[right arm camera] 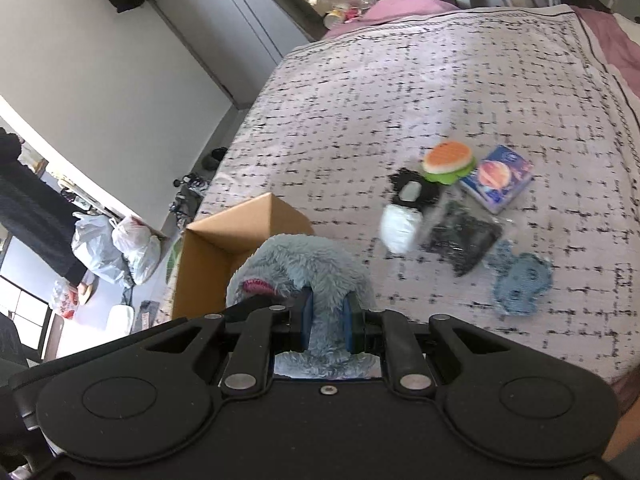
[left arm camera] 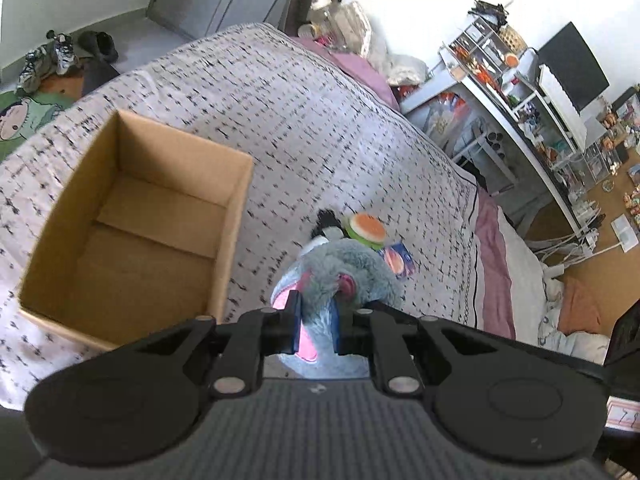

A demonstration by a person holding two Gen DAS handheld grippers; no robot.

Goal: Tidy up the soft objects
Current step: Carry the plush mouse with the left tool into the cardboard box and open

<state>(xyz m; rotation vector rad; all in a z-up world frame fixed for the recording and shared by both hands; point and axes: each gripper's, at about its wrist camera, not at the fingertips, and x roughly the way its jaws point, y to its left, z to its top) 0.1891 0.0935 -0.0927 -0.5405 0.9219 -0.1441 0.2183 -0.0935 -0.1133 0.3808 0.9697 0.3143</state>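
Left wrist view: left gripper (left arm camera: 316, 326) clamps the fluffy grey-blue plush toy (left arm camera: 352, 270), open brown cardboard box (left arm camera: 136, 220) at left. Right gripper (right arm camera: 327, 326) pinches the same toy (right arm camera: 304, 264) at lower centre.

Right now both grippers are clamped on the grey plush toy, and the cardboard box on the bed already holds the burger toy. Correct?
Not quite. The box is empty, as the left wrist view shows; the burger toy lies on the bed. Both the left gripper and right gripper do clamp the plush toy.

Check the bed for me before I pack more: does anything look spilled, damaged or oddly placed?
Nothing looks spilled or damaged. The box is upright and empty. Both grippers pinch one grey plush. The other soft things lie in a loose cluster on the bedspread, burger toy included.
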